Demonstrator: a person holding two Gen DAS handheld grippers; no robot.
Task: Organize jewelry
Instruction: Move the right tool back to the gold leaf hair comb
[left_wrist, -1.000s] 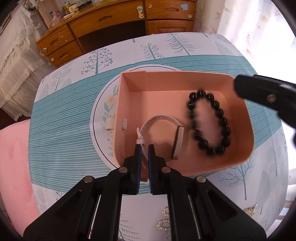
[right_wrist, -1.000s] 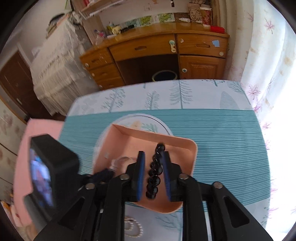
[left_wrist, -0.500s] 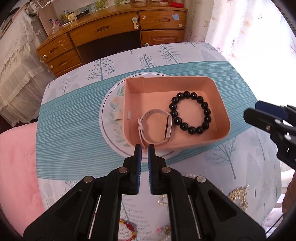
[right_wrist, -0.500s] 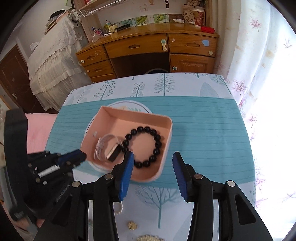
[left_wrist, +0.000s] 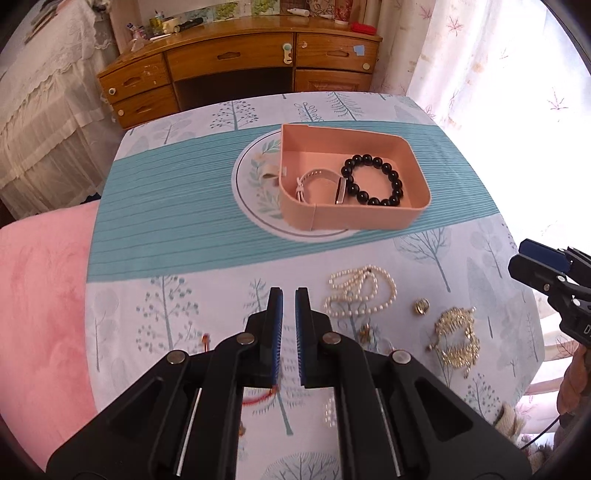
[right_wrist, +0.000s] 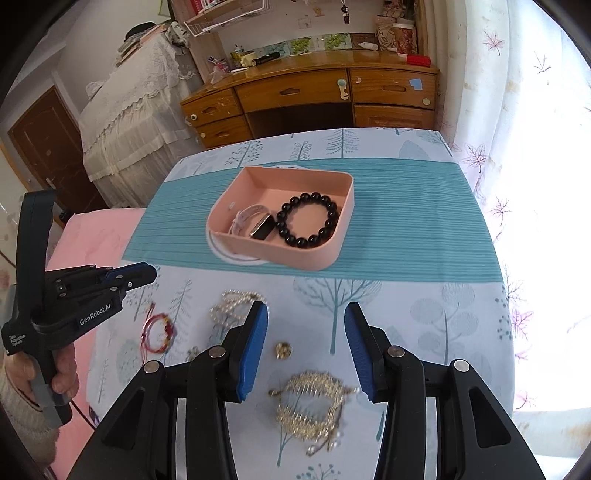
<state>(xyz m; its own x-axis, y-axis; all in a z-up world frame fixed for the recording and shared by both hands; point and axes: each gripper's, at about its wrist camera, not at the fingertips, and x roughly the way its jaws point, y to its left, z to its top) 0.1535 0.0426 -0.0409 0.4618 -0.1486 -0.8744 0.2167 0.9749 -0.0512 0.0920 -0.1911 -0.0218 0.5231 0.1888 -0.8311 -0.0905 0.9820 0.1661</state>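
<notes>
A pink box (left_wrist: 369, 218) (right_wrist: 303, 254) on the table holds a black bead bracelet (left_wrist: 373, 179) (right_wrist: 308, 219) and a white band watch (left_wrist: 317, 184) (right_wrist: 255, 221). A pearl necklace (left_wrist: 360, 291) (right_wrist: 232, 304), a small gold ring (left_wrist: 421, 306) (right_wrist: 283, 350), a gold hair comb (left_wrist: 456, 341) (right_wrist: 314, 406) and a red cord bracelet (right_wrist: 157, 332) lie loose on the near tablecloth. My left gripper (left_wrist: 289, 295) (right_wrist: 129, 275) is nearly shut and empty, left of the pearls. My right gripper (right_wrist: 303, 347) (left_wrist: 535, 266) is open and empty above the ring and comb.
The table (right_wrist: 424, 240) has a teal and tree-print cloth. A pink padded seat (left_wrist: 40, 295) adjoins its left edge. A wooden desk (right_wrist: 314, 96) and a lace-covered bed (right_wrist: 129, 122) stand beyond. A bright curtain (right_wrist: 517, 110) hangs on the right.
My right gripper opened and let the black bead bracelet drop into the box. Both grippers then pulled back from the box to above the loose jewelry at the near edge.
</notes>
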